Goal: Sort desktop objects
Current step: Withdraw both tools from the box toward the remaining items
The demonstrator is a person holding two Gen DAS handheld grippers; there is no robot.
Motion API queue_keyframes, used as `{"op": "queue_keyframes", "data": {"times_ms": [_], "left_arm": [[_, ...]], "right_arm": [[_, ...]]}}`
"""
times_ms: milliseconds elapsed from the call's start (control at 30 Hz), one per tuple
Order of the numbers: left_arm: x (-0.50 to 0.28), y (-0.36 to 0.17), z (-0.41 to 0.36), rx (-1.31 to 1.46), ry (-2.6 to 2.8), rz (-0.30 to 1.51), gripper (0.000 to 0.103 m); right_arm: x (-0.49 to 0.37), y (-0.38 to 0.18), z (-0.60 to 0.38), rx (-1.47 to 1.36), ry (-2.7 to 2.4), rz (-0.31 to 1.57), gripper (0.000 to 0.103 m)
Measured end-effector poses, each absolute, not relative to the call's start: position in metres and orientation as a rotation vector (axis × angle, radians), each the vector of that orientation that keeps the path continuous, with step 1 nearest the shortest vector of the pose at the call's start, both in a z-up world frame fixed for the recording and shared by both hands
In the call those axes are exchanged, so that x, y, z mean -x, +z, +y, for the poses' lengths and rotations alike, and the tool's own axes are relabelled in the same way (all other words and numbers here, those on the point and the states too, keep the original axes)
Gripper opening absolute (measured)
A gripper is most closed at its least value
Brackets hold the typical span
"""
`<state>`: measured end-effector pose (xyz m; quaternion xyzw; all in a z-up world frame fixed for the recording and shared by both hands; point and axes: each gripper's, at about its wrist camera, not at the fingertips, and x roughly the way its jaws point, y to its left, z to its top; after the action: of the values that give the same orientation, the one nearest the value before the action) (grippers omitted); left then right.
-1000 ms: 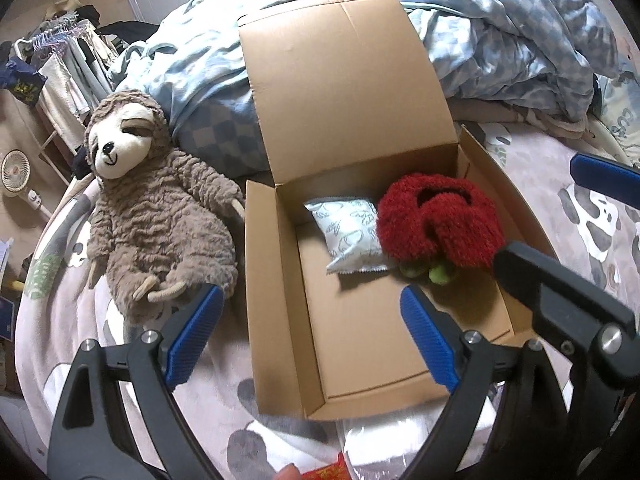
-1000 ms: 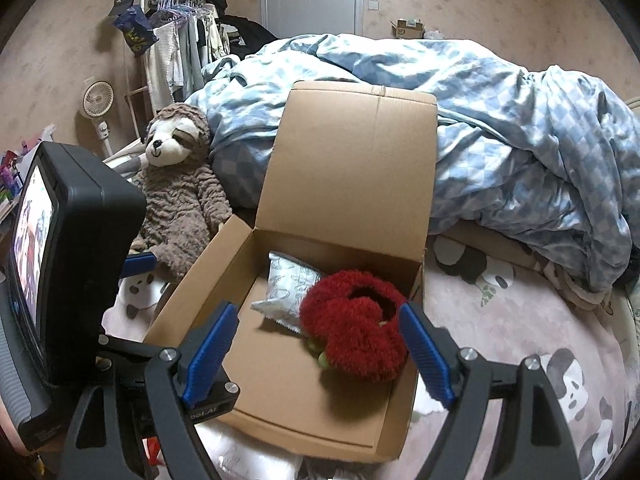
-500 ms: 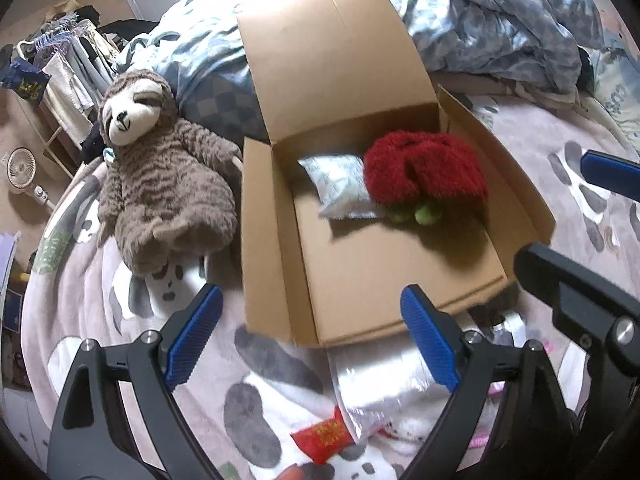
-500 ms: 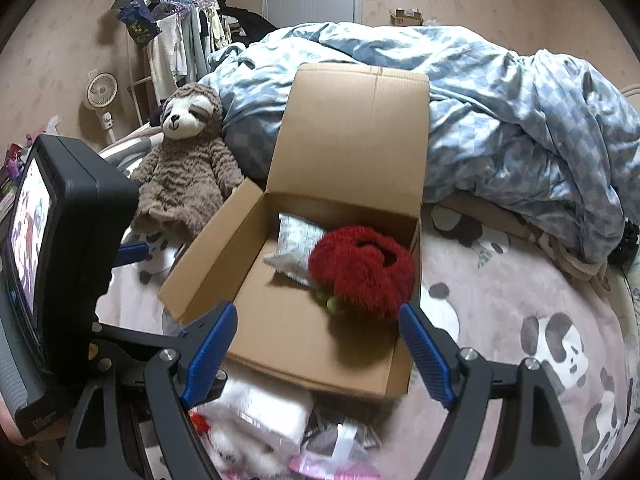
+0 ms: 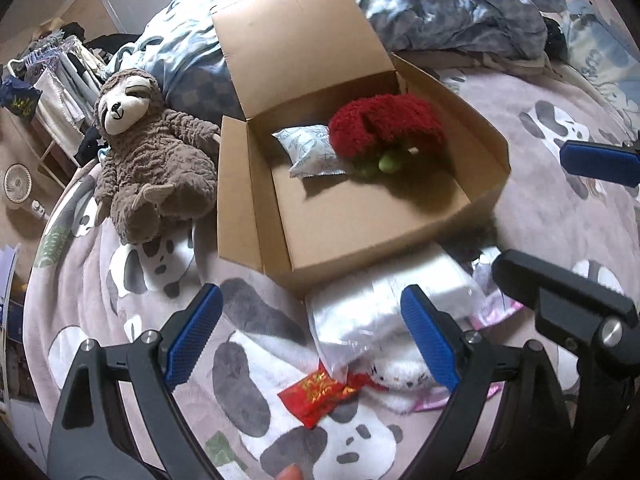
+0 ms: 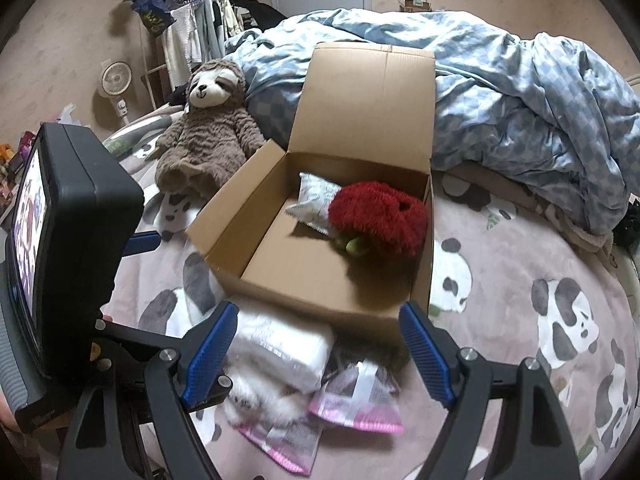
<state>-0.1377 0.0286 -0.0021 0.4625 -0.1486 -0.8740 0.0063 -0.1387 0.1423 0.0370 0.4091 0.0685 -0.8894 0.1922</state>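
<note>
An open cardboard box [image 5: 256,184] [image 6: 224,220] lies on a panda-print blanket, lid flap up. Inside it rest a red fluffy plush [image 5: 386,126] [image 6: 378,218] and a small white patterned pouch [image 5: 310,150] [image 6: 314,200]. In front of the box lies a heap: a clear plastic bag [image 5: 372,320] [image 6: 280,350], a white fluffy item [image 5: 400,376] [image 6: 260,400], a red packet [image 5: 316,394] and pink packets [image 6: 356,400]. My left gripper [image 5: 310,340] hovers open above the heap. My right gripper [image 6: 318,354] is open too, over the bag and pink packets, holding nothing.
A brown sloth plush [image 5: 152,160] [image 6: 210,132] sits left of the box. A rumpled blue checked duvet [image 5: 440,4] [image 6: 520,88] lies behind. A clothes rack [image 6: 188,28] and a small fan [image 6: 116,80] stand beyond the bed. The left gripper's body [image 6: 68,240] fills the right view's left side.
Both grippers have drawn back from the box and sunk a little; the box now sits farther off and the heap of bags and packets has come into view beneath the fingers.
</note>
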Motion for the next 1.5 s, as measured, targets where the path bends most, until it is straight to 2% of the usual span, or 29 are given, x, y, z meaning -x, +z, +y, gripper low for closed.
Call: {"op": "queue_keyframes", "data": {"times_ms": [433,733,1100,1333,1500], "left_arm": [[0.091,-0.008,0.031,-1.459,-2.757,-0.551,0.091],[0.065,-0.014,0.023,-1.444,-2.778,-0.534,0.095],[0.041,-0.047,0.009,-1.538,-2.759,-0.499,0.095],[0.031,-0.059,-0.006,-1.52,-2.858,-0.3,0.095],[0.032,-0.074,-0.005,-1.516,-2.842,-0.379,0.095]], "right_arm": [[0.1,0.021,0.141,-1.176,-2.458,0.215,0.084],[0.076,0.011,0.147,-1.204,-2.467,0.221,0.084],[0.061,-0.015,0.151,-1.273,-2.441,0.201,0.084],[0.053,-0.041,0.154,-1.346,-2.406,0.151,0.084],[0.049,-0.065,0.157,-1.412,-2.393,0.116,0.084]]}}
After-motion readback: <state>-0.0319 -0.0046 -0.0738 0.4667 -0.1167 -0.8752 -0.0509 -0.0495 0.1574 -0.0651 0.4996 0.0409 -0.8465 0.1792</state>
